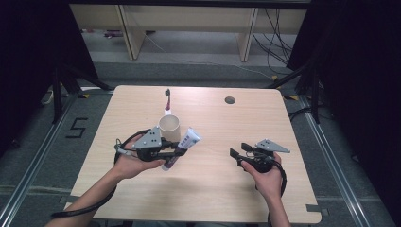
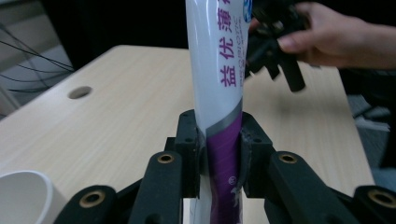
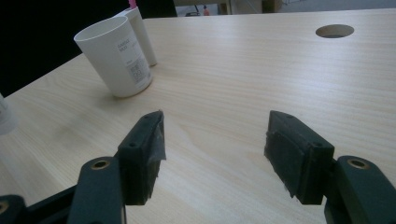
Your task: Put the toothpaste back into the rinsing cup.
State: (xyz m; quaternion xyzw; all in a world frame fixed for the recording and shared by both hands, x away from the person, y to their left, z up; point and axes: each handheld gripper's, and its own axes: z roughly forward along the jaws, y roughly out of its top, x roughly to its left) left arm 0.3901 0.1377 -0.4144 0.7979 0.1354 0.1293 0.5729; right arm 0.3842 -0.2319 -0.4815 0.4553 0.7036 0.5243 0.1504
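Lab: black curtains, floor cables

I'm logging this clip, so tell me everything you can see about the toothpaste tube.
The toothpaste tube is a soft-looking plastic tube, glossy white on the upper body with purple Chinese lettering, a grey slanted band, and purple on the lower part. The left gripper clamps it across the purple part, both pads pressing its sides. In the high view it hangs tilted above the table, next to the white cup. Its ends are hard to make out.

Even overhead light on the table — soft shadows, dark surroundings; the toothpaste tube is slightly blurred above the left hand-held gripper.
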